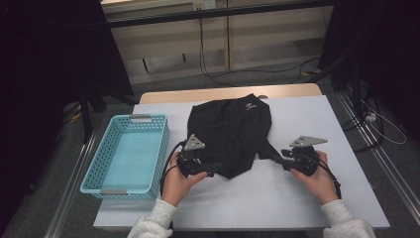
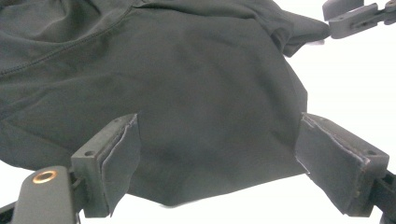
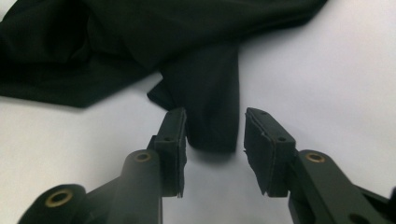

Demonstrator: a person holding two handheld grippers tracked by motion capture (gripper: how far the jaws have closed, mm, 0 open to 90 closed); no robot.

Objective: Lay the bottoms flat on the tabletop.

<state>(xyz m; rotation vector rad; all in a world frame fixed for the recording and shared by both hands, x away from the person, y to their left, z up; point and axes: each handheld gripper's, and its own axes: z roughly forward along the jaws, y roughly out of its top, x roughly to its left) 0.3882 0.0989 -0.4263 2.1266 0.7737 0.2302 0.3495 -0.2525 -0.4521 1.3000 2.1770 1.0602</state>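
Right claw (image 3: 212, 149): jaws apart, pads off the cloth; the strap end lies between them on the worktop.
Strap (image 3: 215, 98): narrow black strip of the garment, running from the bulk of the cloth down into the gap of the right claw.
Left claw (image 2: 212, 161): jaws spread wide, one at each side of the garment's near hem; no pad presses the cloth.
Black garment (image 1: 230, 131): lies spread flat on the worktop between the two claws, small white logo at its far end, well beyond both claws.
Worktop (image 1: 307, 198): white, bare in front of both hands.
Basket (image 1: 111, 186): turquoise, perforated walls, just outside the left claw.
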